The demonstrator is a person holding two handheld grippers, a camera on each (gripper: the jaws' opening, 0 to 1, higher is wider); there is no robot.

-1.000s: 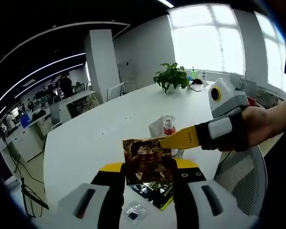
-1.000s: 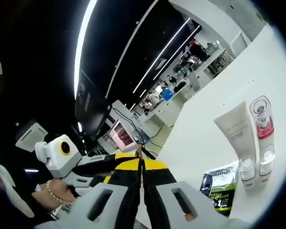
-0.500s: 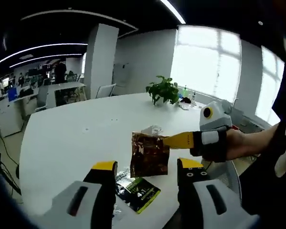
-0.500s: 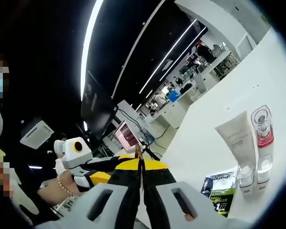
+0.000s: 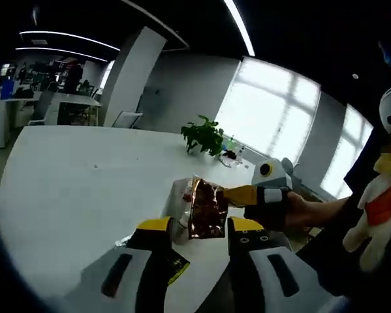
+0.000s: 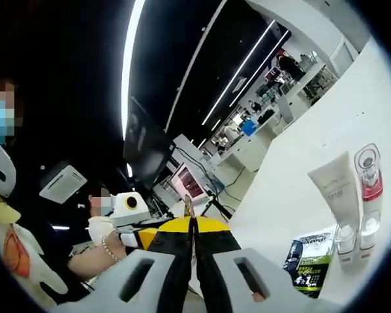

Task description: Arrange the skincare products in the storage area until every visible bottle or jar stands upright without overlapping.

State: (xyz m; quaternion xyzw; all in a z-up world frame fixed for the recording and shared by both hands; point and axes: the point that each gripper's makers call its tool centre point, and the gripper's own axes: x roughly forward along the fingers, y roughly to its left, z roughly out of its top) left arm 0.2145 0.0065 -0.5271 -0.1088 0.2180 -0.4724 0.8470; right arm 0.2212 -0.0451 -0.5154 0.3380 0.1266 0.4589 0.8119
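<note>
Two hand-held grippers are sharing one thing: the right hand-held gripper point(image 5: 237, 193) is pinching a shiny brown foil sachet point(image 5: 205, 210) by its edge, jaws pressed together on it, and is holding it in the air just beyond the left hand-held gripper point(image 5: 198, 229), whose jaws are standing apart with nothing between them. The sachet is hanging with its long axis upright, above the near edge of the white desk point(image 5: 71, 189). In the right gripper view the sachet is showing edge-on as a thin sliver point(image 6: 189, 210) above the closed jaws of that hand-held gripper point(image 6: 192, 228), and beyond it a white tube point(image 6: 337, 189) and a red-capped bottle point(image 6: 369, 182) are standing inverted side by side, a green-and-black sachet point(image 6: 311, 261) lying flat beside them.
</note>
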